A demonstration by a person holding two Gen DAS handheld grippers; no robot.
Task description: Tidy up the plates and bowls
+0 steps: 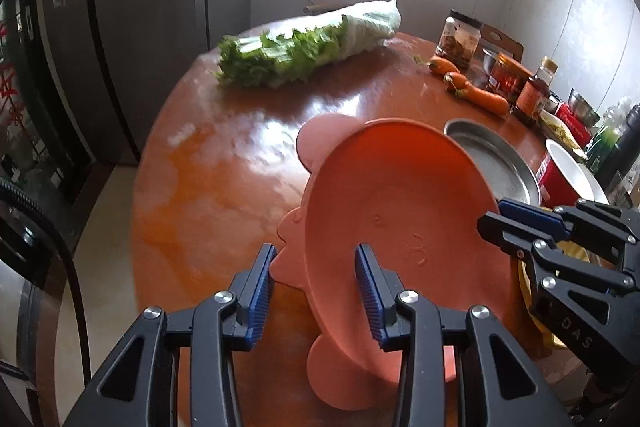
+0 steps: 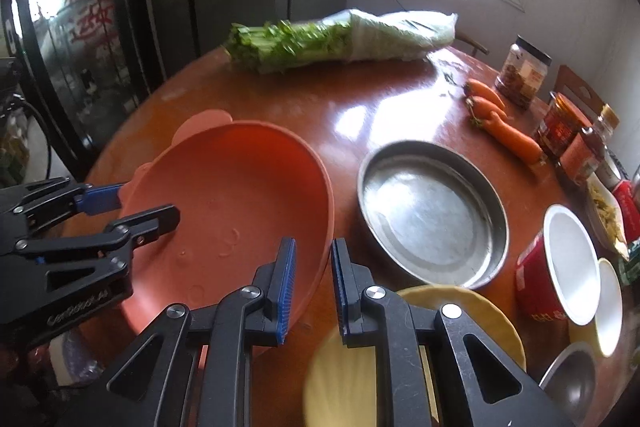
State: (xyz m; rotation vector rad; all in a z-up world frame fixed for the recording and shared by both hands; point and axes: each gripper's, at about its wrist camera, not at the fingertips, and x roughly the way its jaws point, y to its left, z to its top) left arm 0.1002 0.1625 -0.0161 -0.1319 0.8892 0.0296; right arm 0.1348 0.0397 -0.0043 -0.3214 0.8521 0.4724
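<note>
While the pink plate (image 2: 228, 203) sits tilted above the tabletop (image 1: 224, 163), I have both tools on it. My right tool (image 2: 313, 281) is pinching the plate's near right rim, pads pressed together on it. My left tool (image 1: 316, 297) straddles the opposite rim; I cannot tell whether its pads press on it. A metal pan (image 2: 432, 215) lies just right of the plate, with a yellow plate (image 2: 460, 311) under my right tool. Bagged greens (image 2: 332, 41) and carrots (image 2: 504, 123) lie further back.
</note>
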